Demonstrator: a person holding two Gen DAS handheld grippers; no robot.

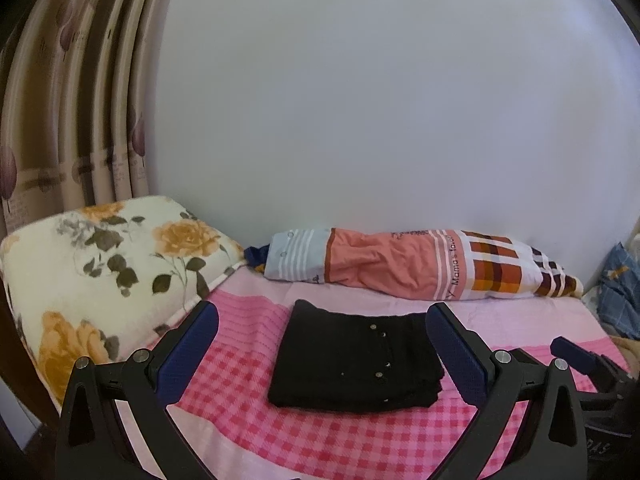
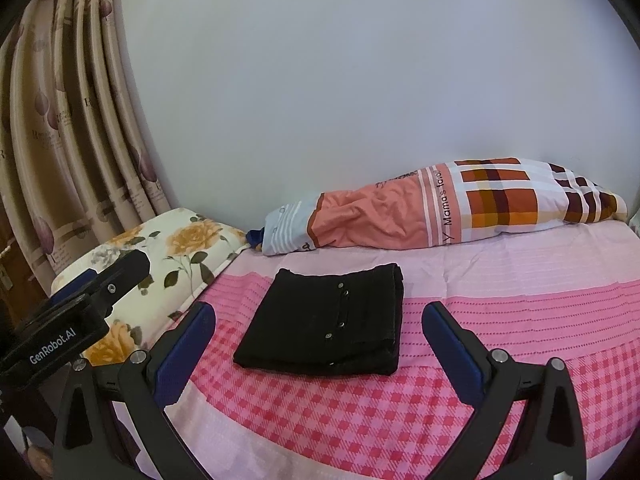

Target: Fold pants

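Observation:
Black pants (image 1: 354, 354) lie folded into a compact rectangle on the pink checked bed sheet (image 1: 320, 440), small metal buttons showing on top. My left gripper (image 1: 322, 320) hovers open on the near side of them, its blue-padded fingers spread wider than the bundle. In the right wrist view the same folded pants (image 2: 324, 322) rest ahead and slightly left, and my right gripper (image 2: 318, 322) is open and holds nothing. The left gripper's body (image 2: 80, 304) shows at the left edge of that view; one right-gripper finger (image 1: 576, 354) shows at the right edge of the left view.
A floral pillow (image 1: 104, 276) sits at the left of the bed. A long patchwork bolster (image 1: 420, 264) lies along the white wall. Striped curtains (image 1: 76, 100) hang at far left. Blue cloth (image 1: 618, 284) is bunched at the right edge. The pink sheet (image 2: 500, 276) stretches to the right.

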